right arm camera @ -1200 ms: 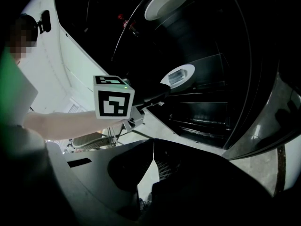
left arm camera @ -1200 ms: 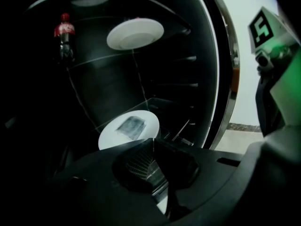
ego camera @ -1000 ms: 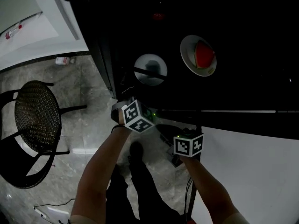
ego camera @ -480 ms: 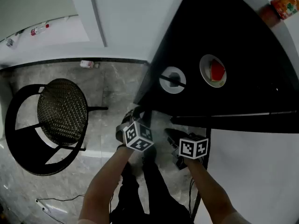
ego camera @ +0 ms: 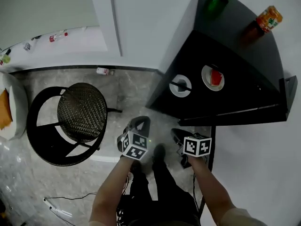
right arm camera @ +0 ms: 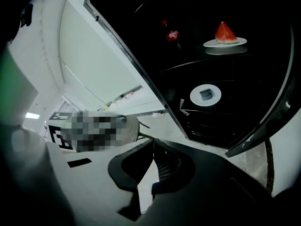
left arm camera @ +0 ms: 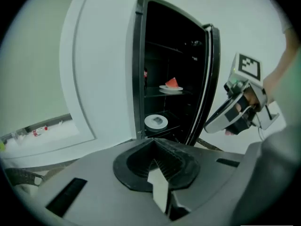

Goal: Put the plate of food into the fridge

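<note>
Already Shelved: Only the Door Left

Now start with the fridge (ego camera: pixel 235 98): wide open, dark inside, by the look of it waiting only to be shut. Reach for the door (left arm camera: pixel 212 79) at its outer edge and push with the side of a gripper, slowly, so as not to jolt the shelves. Mind the chair (ego camera: pixel 82 112) close on the left when stepping in. Check the plate (right arm camera: pixel 225 42) first: on an upper shelf, well inside, with a wedge of melon (right arm camera: pixel 225 31) upright on it. Leave alone. Ignore the second plate (ego camera: pixel 180 85) a shelf lower and nearer the front, beyond confirming its clearance from the door's swing. Find both forearms stretched forward and down, side by side, short of the fridge and touching nothing. See the left gripper (left arm camera: pixel 154 145) aimed at the opening, jaws pressed together, nothing between them. See the right gripper (right arm camera: pixel 153 145) just beside, tilted towards the lower shelves, jaws likewise closed and empty. Keep both closed for the push, for a blunter, firmer tip.
</note>
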A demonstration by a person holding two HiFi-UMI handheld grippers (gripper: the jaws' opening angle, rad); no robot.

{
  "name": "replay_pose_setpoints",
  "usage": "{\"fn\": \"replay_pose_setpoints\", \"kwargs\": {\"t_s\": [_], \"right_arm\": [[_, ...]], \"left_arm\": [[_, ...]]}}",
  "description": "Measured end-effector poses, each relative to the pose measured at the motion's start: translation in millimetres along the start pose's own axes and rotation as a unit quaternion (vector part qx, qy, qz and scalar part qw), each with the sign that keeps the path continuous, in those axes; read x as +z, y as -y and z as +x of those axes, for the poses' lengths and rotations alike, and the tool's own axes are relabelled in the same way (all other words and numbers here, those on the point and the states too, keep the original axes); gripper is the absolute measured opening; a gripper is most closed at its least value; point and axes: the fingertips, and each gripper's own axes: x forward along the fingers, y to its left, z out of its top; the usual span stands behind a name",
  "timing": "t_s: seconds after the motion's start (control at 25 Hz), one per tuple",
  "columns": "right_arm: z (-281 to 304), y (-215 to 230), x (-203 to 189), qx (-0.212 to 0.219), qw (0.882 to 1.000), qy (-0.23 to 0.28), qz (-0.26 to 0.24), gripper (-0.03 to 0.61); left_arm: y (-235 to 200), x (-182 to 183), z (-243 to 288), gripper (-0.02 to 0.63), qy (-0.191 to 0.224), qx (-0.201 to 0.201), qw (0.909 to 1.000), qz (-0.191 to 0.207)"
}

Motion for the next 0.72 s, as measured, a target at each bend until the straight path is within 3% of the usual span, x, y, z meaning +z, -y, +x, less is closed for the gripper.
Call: {"fn": "replay_pose_setpoints", "kwargs": {"t_s": [0.32, 0.56, 0.72], "right_arm": [[-24, -52, 4, 0.019, 1.000, 0.015, 0.012, 0.021], [-44, -88, 2, 0.013, 1.000, 0.009, -0.001, 0.021], [-56, -104, 0, 0.017, 1.000, 0.014, -0.006, 0.021]], "left_arm": [[21, 43, -54, 0.008, 0.028, -0.015, 0.9994, -0.011], [32, 47, -101, 0.009, 0.026, -0.030, 0.9992, 0.008], [26, 47, -130, 0.009, 0.031, -0.023, 0.9993, -0.001]]}}
